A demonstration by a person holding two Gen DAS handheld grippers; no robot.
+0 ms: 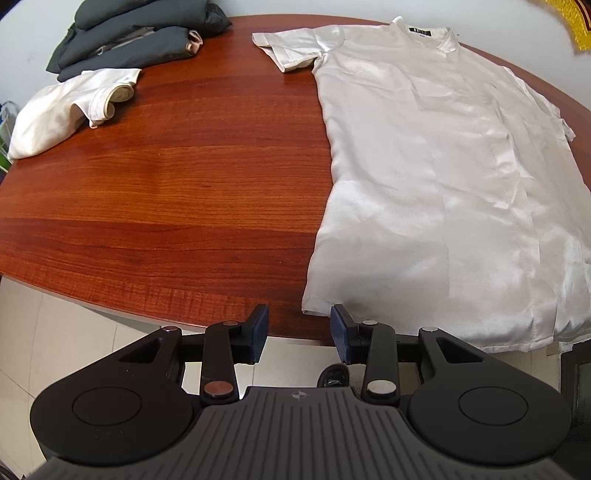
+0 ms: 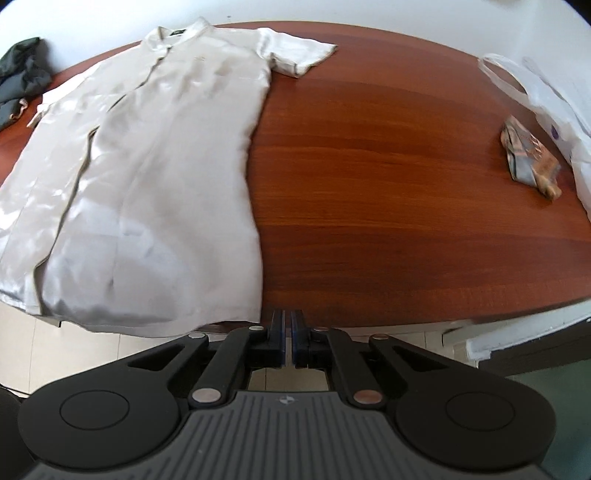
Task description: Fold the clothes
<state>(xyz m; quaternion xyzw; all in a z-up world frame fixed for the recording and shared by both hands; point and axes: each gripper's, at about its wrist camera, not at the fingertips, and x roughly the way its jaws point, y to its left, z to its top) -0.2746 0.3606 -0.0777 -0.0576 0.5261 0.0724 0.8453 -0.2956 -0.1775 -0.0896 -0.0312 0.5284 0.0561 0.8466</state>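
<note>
Two views, one shirt: I take them in turn.
Left wrist, shirt: the cream shirt (image 1: 436, 177) lies flat on the wooden table (image 1: 177, 184), filling the right half of the frame, collar at the top, hem at the bottom.
Left wrist, tool: my left gripper (image 1: 299, 334) stands part open with nothing between the pads, its right pad just beside the shirt's lower left hem corner.
Left wrist, elsewhere: a second pale garment (image 1: 70, 110) and a dark pile (image 1: 136, 33) sit in the upper left.
Right wrist, shirt: same shirt (image 2: 147, 177), now in the left half, long axis running from the top down to the near edge.
Right wrist, tool: my right gripper (image 2: 288, 339) is clenched on nothing, just right of the lower right hem corner.
Right wrist, elsewhere: a plastic bag (image 2: 546, 96) at the right edge.
Key relation: I judge each gripper is nearest its own hem corner; the left is ready, the right must open first.
</note>
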